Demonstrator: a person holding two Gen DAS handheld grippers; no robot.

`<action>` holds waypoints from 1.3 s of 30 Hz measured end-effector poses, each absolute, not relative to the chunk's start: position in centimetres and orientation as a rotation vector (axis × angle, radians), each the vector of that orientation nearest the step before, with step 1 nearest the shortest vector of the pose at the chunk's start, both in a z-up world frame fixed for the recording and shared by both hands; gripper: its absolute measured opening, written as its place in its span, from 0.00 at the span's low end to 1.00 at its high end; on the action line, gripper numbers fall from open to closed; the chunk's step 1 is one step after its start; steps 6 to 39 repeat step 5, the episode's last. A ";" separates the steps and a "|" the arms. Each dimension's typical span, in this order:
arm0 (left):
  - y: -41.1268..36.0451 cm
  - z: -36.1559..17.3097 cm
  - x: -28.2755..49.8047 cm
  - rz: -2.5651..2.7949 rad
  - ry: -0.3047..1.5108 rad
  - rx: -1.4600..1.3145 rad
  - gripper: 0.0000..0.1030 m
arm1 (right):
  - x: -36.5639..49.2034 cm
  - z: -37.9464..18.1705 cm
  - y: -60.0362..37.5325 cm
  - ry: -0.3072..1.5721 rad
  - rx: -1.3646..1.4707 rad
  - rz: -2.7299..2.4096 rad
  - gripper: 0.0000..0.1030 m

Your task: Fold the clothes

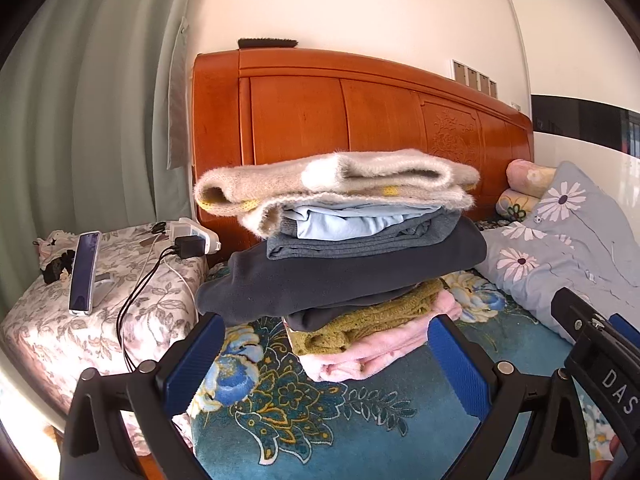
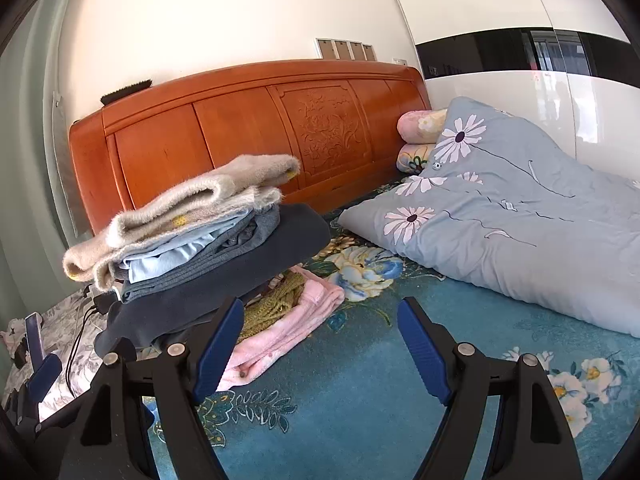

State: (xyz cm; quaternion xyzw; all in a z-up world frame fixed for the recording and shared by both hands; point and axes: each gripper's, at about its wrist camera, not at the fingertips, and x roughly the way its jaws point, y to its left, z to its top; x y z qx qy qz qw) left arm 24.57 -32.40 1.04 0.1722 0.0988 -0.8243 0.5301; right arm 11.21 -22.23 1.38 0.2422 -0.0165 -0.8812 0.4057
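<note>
A stack of folded clothes (image 1: 340, 248) sits on the bed (image 1: 360, 432), close to the orange wooden headboard (image 1: 360, 116). On top lies a fuzzy beige sweater (image 1: 332, 184), folded over on itself. Under it comes a pale blue garment (image 1: 348, 222), then a grey knit (image 1: 360, 240), then a broad dark navy piece (image 1: 340, 280) that juts out past the layers below. Beneath that an olive green knit (image 1: 372, 320) shows, and at the bottom a pink fleecy item (image 1: 380, 348) rests directly on the teal floral bedspread.

The left tool (image 1: 324, 364) is held low in front of the stack, its blue-padded fingers spread wide and gripping nothing. The right tool (image 2: 320, 348) is beside it, also spread apart and empty, its left finger overlapping the pink edge of the pile in its own view; I cannot tell whether it touches.

To the right of the clothes a grey-blue duvet with daisy print (image 2: 500, 216) is heaped along the bed, with two rolled floral pillows (image 2: 416, 140) behind it. At the left, a bedside stand with a floral cover (image 1: 100, 300) carries a propped phone (image 1: 84, 272) and a power strip with chargers (image 1: 192, 240).
</note>
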 end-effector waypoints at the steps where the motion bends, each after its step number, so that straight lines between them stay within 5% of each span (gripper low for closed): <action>1: -32.4 1.0 24.4 -1.979 0.237 0.422 1.00 | 11.2 1.3 -22.2 -0.043 0.619 -2.223 0.78; 39: -32.5 0.7 24.2 -1.999 0.264 0.447 1.00 | 11.4 1.1 -22.2 -0.028 0.632 -2.221 0.78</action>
